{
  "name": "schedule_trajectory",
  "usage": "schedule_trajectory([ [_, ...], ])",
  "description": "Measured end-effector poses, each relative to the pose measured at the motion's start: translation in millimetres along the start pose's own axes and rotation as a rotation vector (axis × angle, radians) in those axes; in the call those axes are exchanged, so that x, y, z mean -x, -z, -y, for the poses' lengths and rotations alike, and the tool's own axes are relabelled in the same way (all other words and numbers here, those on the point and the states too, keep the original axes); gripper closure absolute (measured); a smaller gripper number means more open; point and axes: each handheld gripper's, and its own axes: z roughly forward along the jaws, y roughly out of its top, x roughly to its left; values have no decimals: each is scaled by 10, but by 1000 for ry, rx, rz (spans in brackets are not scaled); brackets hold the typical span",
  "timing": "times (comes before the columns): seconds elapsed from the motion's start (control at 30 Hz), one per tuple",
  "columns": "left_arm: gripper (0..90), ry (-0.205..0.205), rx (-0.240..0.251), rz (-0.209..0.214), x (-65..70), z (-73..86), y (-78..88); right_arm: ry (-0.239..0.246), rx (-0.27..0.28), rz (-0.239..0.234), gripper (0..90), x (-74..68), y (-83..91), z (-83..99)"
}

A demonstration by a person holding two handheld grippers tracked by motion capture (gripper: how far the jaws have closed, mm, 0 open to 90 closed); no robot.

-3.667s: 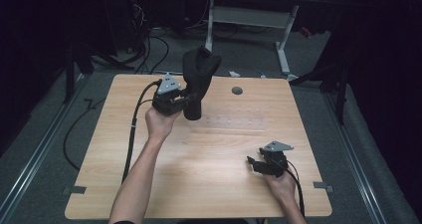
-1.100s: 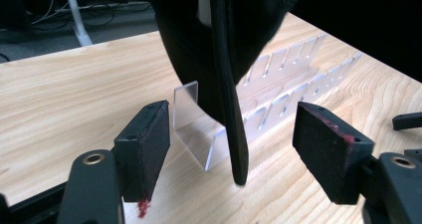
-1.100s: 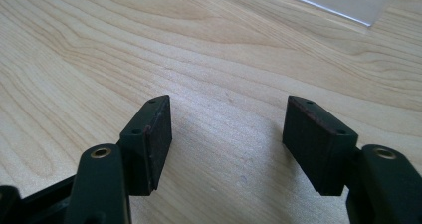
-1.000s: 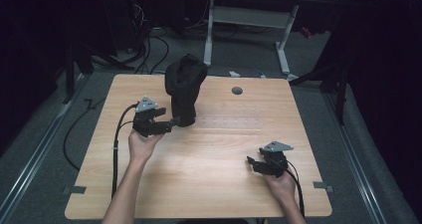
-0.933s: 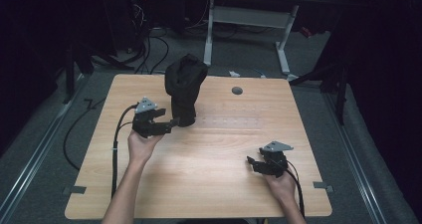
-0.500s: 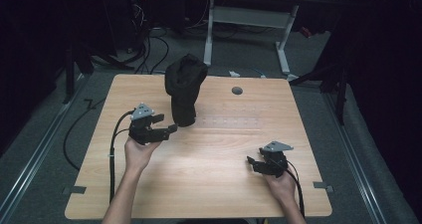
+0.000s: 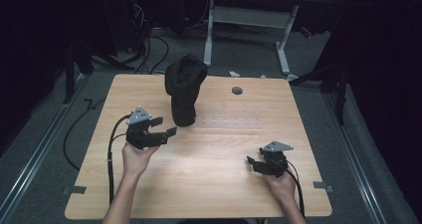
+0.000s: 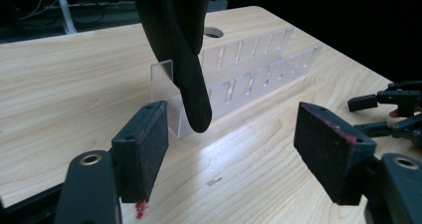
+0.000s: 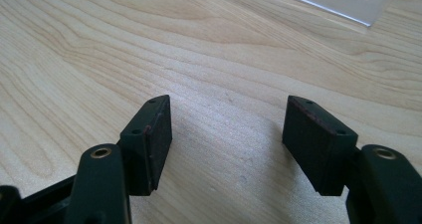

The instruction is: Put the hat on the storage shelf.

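A black cloth piece (image 7: 184,89) stands draped over the left end of a clear slotted acrylic rack (image 8: 249,79) at the middle back of the wooden table (image 7: 209,184). Its tip (image 8: 196,109) hangs down in front of the rack in the left gripper view. My left gripper (image 7: 165,126) is open and empty, a short way to the front left of the cloth and pointing at it, not touching. Its pads (image 8: 142,149) stand wide apart. My right gripper (image 7: 250,163) rests open and empty near the front right, its pads (image 9: 318,144) over bare wood.
A round cable hole (image 7: 237,90) sits in the tabletop behind the rack. Dark floor, cables and a desk frame (image 7: 249,20) lie beyond the far edge. The right gripper (image 8: 388,114) shows at the right edge of the left gripper view.
My left gripper has let go of the black cloth and drawn back toward the front left. The cloth stays hanging on the rack. The right gripper has not moved.
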Motion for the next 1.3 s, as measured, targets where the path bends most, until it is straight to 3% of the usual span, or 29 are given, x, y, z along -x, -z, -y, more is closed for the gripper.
schedule_trajectory([
  [0.37,300,10,8,4,14,35,124,0,0,0,363,0,0,0],
  [0.57,301,-23,13,-15,36,67,179,-1,0,0,363,-1,0,0],
  [1.3,299,33,21,-20,-12,237,330,-1,0,1,363,-1,0,0],
])
